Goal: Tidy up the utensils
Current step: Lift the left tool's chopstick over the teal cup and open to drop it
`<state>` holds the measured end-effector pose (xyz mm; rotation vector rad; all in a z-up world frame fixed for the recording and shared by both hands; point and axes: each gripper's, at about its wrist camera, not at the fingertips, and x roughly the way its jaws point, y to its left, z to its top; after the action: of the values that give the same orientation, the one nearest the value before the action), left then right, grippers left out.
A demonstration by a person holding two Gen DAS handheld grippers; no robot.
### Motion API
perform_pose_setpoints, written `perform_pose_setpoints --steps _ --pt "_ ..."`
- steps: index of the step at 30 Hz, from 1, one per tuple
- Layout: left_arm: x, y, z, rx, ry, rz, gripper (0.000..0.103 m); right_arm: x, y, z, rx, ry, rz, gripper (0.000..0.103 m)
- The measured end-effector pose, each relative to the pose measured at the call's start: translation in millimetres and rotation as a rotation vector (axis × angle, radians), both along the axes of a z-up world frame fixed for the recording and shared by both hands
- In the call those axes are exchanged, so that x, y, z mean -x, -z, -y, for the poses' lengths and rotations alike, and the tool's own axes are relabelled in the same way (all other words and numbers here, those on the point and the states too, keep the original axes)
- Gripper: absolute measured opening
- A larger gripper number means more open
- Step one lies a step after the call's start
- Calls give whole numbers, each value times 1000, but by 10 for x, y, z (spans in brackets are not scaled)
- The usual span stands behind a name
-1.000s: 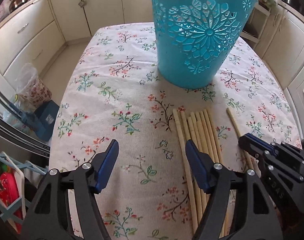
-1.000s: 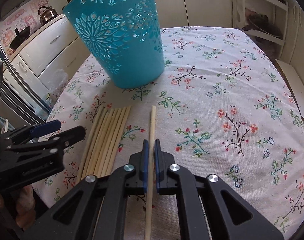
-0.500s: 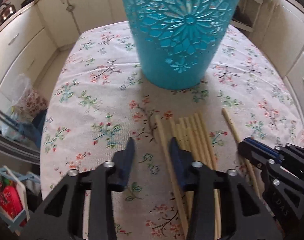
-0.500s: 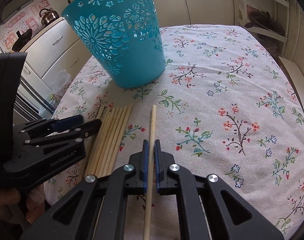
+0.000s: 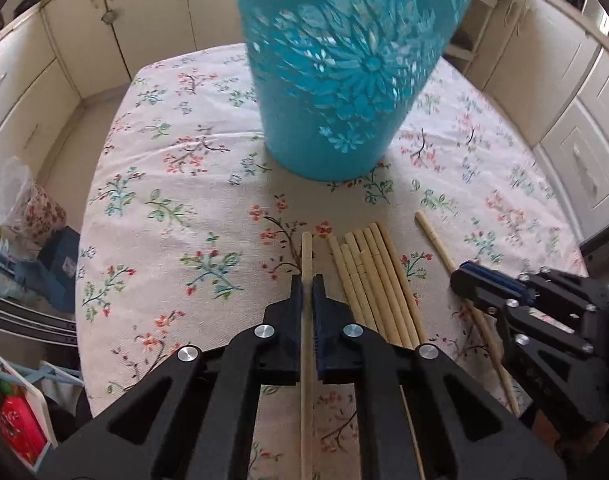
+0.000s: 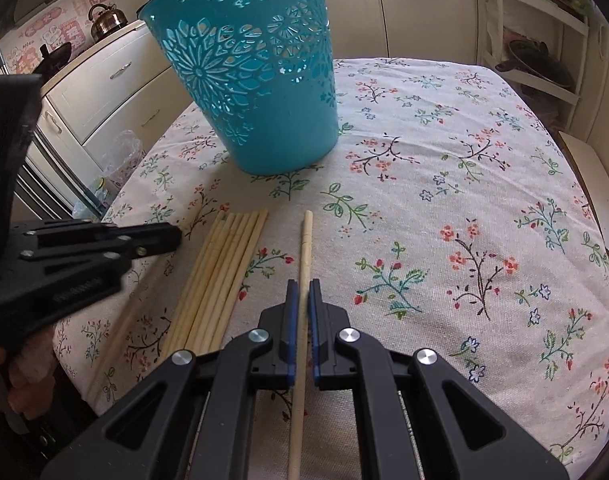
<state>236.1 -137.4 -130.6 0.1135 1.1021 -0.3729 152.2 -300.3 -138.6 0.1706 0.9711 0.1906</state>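
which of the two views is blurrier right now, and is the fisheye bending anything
Left wrist view: the blue basket is smeared by motion, its cut-outs soft, while the left tongs and their chopstick stay sharp. Right wrist view: crisp throughout, the basket's pattern clear, daylight even. Both views: the fisheye bows the tablecloth edges and cabinets, with dark corners.

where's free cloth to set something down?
Free: the wide cloth right of the right gripper and its chopstick; also left of the left gripper, toward the table edge. Crowded: between the grippers, the chopstick bundle, with the basket just behind.
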Motion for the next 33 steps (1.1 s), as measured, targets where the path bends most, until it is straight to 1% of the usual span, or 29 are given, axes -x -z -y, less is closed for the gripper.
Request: perform_pose_setpoints --steps 2,3,6,7,9,12,15,16,18,19,21,22,24,26,29,31,33 --pt "36 -149 -116 41 -7 29 5 1 1 -2 0 4 -1 6" --pt "59 -294 -196 79 -11 51 5 1 -1 -5 1 6 -2 6" --pt "84 -662 -347 154 -22 112 5 2 -13 -37 24 4 2 6" --pt "83 -828 -407 193 -27 140 5 4 -14 -50 35 3 5 6" --pt "51 -1190 -490 251 -35 221 5 11 -19 -81 58 -1 10 6" --pt "-115 -1655 -470 344 -47 316 5 13 -18 -105 80 -2 17 6" --pt "-246 -2020 -454 413 -58 409 5 18 -9 -91 72 4 22 6" --pt "-318 -2160 -417 437 -65 460 5 25 -5 -92 68 7 24 6" --pt "-400 -2324 -373 459 -75 529 5 28 1 -87 63 11 30 6" --pt "-501 -2387 -320 476 -90 568 5 28 3 -93 61 12 32 6" --pt "-624 -2447 -257 506 -109 599 5 22 8 -86 55 16 36 6" --pt "-723 -2439 -192 508 -134 637 5 11 11 -85 51 17 36 6" --pt "-921 -2357 -50 500 -157 657 5 -10 20 -67 40 21 37 6" --pt "-1088 -2239 54 487 -177 658 5 -23 26 -43 26 25 36 6" --pt "-1254 -1936 201 444 -189 638 5 -31 26 -41 13 27 32 6" --pt "-1311 -1744 261 411 -190 615 5 -19 24 -32 5 26 30 6" --pt "-1319 -1640 299 380 -185 603 5 -25 24 -29 0 25 26 6"
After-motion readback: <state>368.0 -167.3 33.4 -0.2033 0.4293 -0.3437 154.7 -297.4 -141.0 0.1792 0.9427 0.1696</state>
